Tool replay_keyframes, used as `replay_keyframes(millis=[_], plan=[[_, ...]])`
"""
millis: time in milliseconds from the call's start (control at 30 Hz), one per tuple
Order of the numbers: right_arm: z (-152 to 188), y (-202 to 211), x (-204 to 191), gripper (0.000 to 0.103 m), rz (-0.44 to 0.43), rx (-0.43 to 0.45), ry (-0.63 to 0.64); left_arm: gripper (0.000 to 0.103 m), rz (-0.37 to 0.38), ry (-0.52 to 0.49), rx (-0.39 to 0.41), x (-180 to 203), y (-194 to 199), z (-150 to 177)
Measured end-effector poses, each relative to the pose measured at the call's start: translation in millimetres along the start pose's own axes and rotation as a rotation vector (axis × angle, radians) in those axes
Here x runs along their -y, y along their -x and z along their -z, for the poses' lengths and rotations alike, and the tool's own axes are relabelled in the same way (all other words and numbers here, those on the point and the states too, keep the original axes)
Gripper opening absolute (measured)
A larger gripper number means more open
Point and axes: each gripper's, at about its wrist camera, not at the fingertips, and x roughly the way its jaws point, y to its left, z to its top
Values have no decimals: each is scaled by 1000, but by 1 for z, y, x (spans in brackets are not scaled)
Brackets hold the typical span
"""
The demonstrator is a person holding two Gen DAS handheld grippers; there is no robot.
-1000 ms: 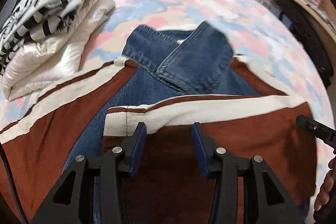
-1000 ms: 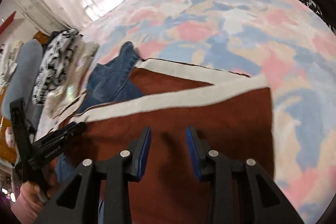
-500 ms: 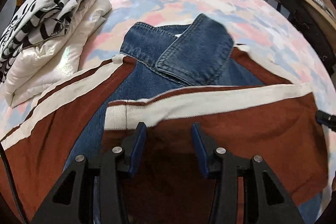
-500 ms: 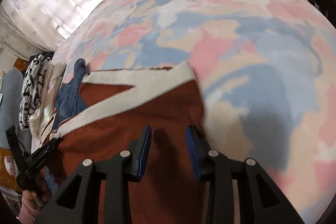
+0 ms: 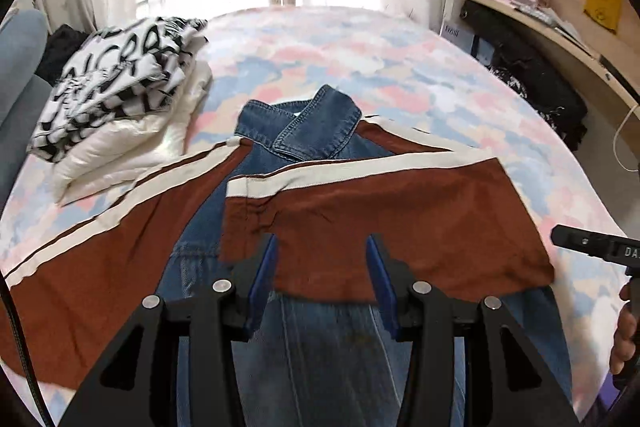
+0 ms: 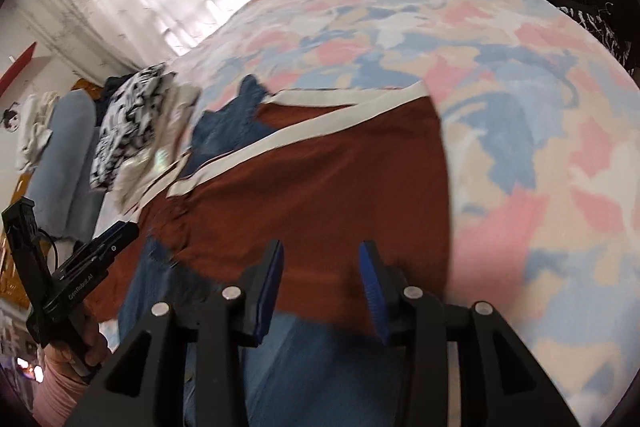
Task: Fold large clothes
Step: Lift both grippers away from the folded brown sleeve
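A denim jacket with rust-brown, cream-striped sleeves (image 5: 380,223) lies on the pastel bed (image 5: 400,67), one sleeve folded across its front. Both the left gripper (image 5: 322,279) and right gripper (image 6: 320,285) have pulled back since a second ago, jaws just widening; they seem empty, though the right view is blurred.

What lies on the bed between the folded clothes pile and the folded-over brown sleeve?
In the left wrist view, the other brown sleeve and denim jacket front lie between the clothes pile and the folded-over sleeve.
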Motion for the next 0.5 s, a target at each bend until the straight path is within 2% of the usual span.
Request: replay_keyframes(millis=[100,267,333,500], plan=[[15,12,-15,40,-17,12,11,57,-11,11,37,-5,32,15],[40,28,-42,40,-40,39,35,59,-74,-2,55,-14,65,40],[47,31,-52,41,-47,44,43,64,-91,-4,55,-20,76,50],[68,33,-82,52,-71,43,75,67,-112,24,54,-43,99,76]])
